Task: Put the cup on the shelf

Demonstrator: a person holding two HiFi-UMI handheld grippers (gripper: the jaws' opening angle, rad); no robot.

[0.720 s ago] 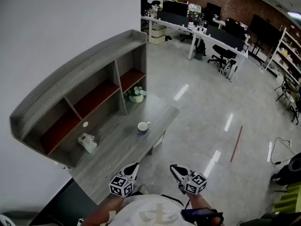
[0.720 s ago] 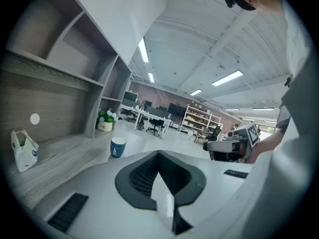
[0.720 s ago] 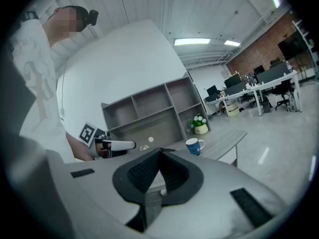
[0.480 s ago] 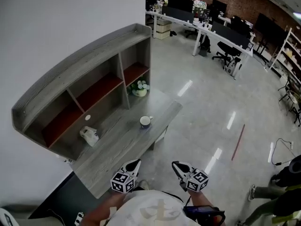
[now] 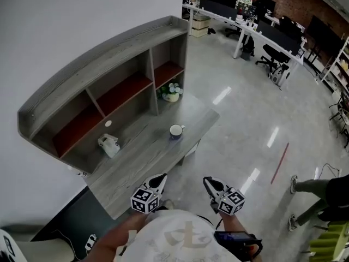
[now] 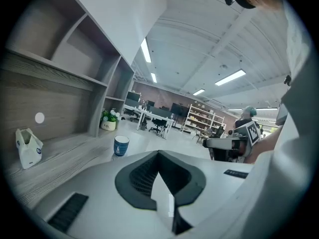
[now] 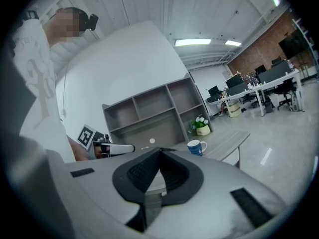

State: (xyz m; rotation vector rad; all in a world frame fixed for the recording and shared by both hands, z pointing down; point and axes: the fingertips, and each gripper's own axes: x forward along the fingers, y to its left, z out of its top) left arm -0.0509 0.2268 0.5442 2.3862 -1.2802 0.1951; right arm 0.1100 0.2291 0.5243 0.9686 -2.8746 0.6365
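A blue cup (image 5: 176,131) with a white inside stands upright on the grey desk top (image 5: 136,165) near its right edge, below the grey shelf unit (image 5: 103,86) with red-brown boards. It also shows small and far ahead in the left gripper view, cup (image 6: 121,146), and in the right gripper view, cup (image 7: 196,147). My left gripper (image 5: 159,179) and right gripper (image 5: 209,182) hang side by side close to my body, well short of the cup. Both are shut and hold nothing: left gripper (image 6: 159,153), right gripper (image 7: 159,151).
A white bag (image 5: 109,144) lies on the desk under the shelf, left of the cup. A potted plant (image 5: 172,92) stands in the shelf's right bay. Office desks and chairs (image 5: 256,31) fill the far room. A person's legs (image 5: 316,187) are at the right edge.
The head view has shifted: shelf, desk and cup now sit further right and higher in the picture. Both grippers stay shut near my body. A person's legs have come in at the right.
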